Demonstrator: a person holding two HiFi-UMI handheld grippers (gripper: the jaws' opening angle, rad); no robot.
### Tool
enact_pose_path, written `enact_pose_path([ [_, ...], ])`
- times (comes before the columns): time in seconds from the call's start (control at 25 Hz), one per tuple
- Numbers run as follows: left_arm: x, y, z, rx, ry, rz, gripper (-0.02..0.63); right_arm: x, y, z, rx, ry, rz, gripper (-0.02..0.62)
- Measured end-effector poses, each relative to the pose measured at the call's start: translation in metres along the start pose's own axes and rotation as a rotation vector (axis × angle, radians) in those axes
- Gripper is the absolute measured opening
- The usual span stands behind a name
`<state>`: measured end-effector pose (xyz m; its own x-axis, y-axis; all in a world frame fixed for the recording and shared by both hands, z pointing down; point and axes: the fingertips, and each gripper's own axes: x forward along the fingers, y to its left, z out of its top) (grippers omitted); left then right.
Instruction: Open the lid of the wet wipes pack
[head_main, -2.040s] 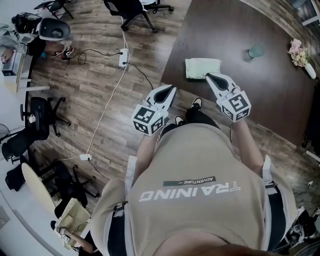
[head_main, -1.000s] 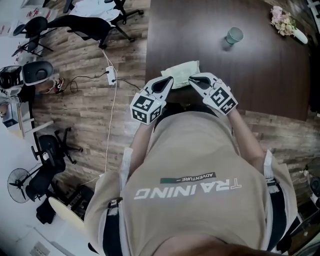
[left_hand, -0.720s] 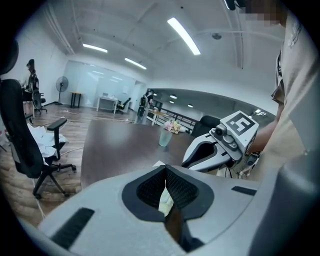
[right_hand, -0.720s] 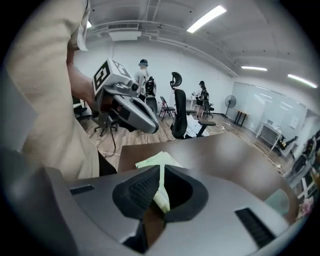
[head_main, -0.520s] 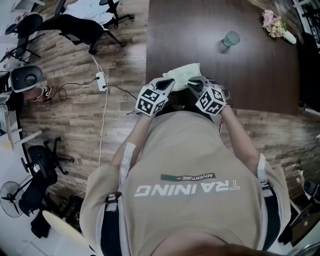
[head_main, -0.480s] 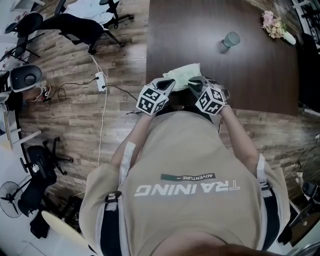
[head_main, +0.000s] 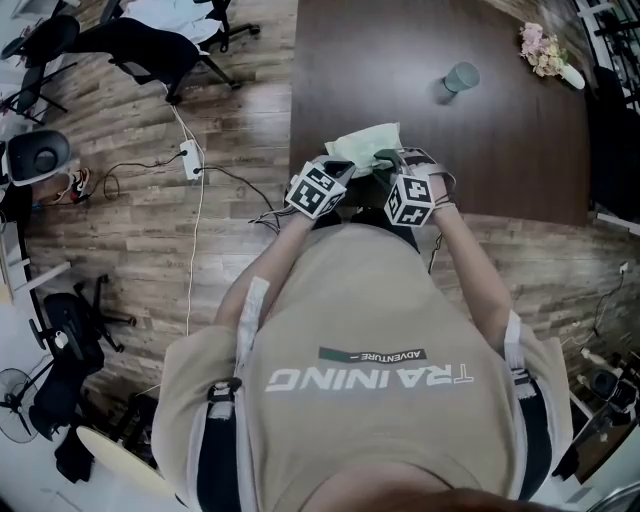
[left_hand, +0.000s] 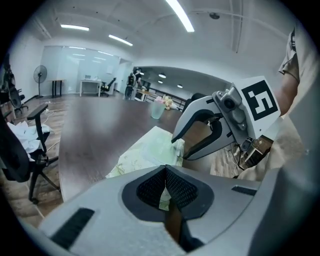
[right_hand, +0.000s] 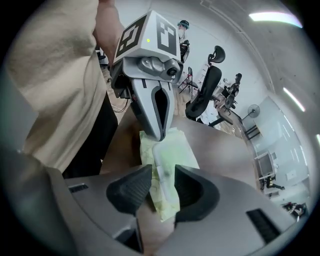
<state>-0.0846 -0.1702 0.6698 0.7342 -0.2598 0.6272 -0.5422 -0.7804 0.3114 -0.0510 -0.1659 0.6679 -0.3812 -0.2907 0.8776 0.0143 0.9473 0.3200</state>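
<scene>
The pack lies flat at the near edge of the table, the same spot it held half a second ago. Two seconds ago I had both tongs well short of the table; since then I have brought them in over its near edge. In the last half second their marker cubes have drawn closer together and tipped more steeply.

My left tongs are clenched, the pads meeting at the tip with a sliver of the pack's end pinched between them. My right tongs face them from the pack's other end. Their jaws stand a little apart, and the pale lid lies in the gap. I cannot tell whether the pads touch it. The lid lies flat on the pack, not lifted.

The cup stands farther in on the table, well apart from the pack.
</scene>
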Motion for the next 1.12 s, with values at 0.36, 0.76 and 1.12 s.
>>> enact_pose_path([
  [0.36,0.006,0.0,-0.006,0.007,0.012,0.004,0.009,0.009,-0.002,-0.005,-0.04,0.077,-0.088,0.11],
  [0.76,0.007,0.002,-0.01,0.092,0.065,-0.018,0.009,0.014,-0.003,-0.001,-0.063,0.132,0.011,0.106],
  [1.12,0.007,-0.001,-0.011,0.15,0.094,-0.031,0.009,-0.005,-0.007,0.005,-0.026,0.101,0.059,0.054],
])
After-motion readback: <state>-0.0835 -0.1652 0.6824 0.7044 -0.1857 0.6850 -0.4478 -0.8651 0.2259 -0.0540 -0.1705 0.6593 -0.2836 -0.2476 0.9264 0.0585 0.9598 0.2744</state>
